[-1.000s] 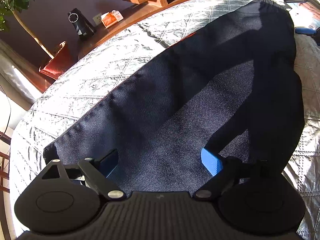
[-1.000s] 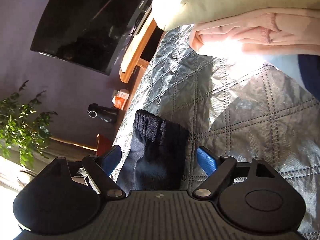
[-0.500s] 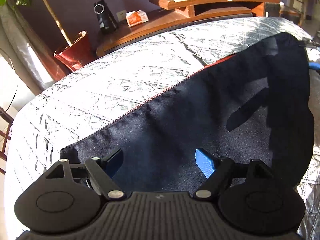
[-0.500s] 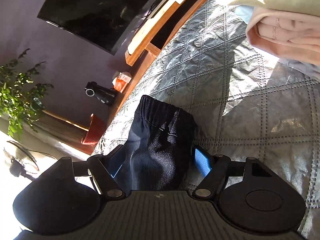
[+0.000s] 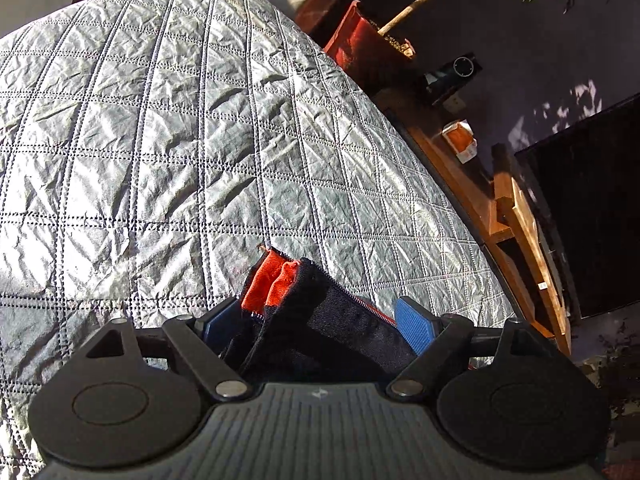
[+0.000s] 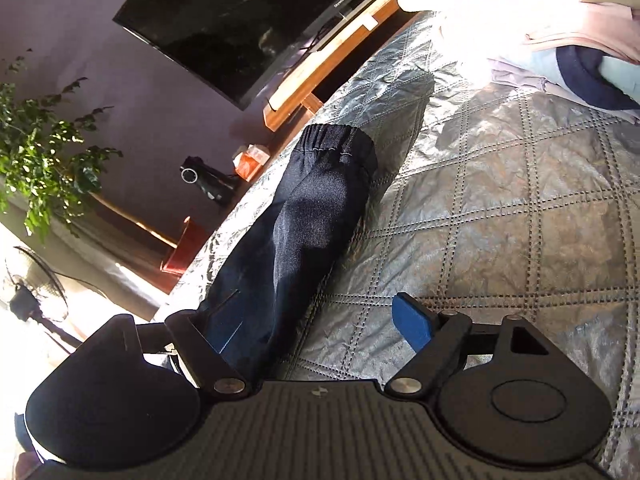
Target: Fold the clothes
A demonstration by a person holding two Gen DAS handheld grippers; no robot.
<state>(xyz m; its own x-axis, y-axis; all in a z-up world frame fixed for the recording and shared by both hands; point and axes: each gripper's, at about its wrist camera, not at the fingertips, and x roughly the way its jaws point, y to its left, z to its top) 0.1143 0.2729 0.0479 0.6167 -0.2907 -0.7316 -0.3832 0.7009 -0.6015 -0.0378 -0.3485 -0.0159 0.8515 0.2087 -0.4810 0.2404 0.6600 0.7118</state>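
My left jaws (image 5: 318, 320) are opening. A bunched edge of the dark navy jacket (image 5: 320, 332) lies between them, zipper teeth and orange lining (image 5: 270, 284) showing at the fold. The cloth sits close against the shaded blue pad on one side; I cannot tell if it still touches the sunlit blue pad (image 5: 414, 324) on the other side. Not clamped.

My right jaws (image 6: 320, 320) are also opening. The jacket's sleeve (image 6: 304, 232) runs between them, lying against the pad on the side toward the television (image 6: 248, 12); the other blue pad (image 6: 410, 322) stands clear of the cloth, with quilt visible in the gap.

Landmark: the grey quilted bedspread (image 5: 160, 140).
- The jacket lies on the bedspread. The sleeve's elastic cuff (image 6: 336, 140) points toward the bedspread's far edge.
- A stack of folded clothes (image 6: 580, 52), pink, pale blue and navy, sits on the bedspread, well apart from the sleeve.
- Beyond the bedspread's edge: a wooden TV stand (image 5: 516, 220) carrying the television, and a small orange box (image 5: 460, 140).
- Near the same edge: a red plant pot (image 5: 360, 44) with a leafy plant (image 6: 36, 152), and a dark cylindrical object (image 6: 204, 184).
- A standing fan (image 6: 32, 288) farther off, in strong sunlight.
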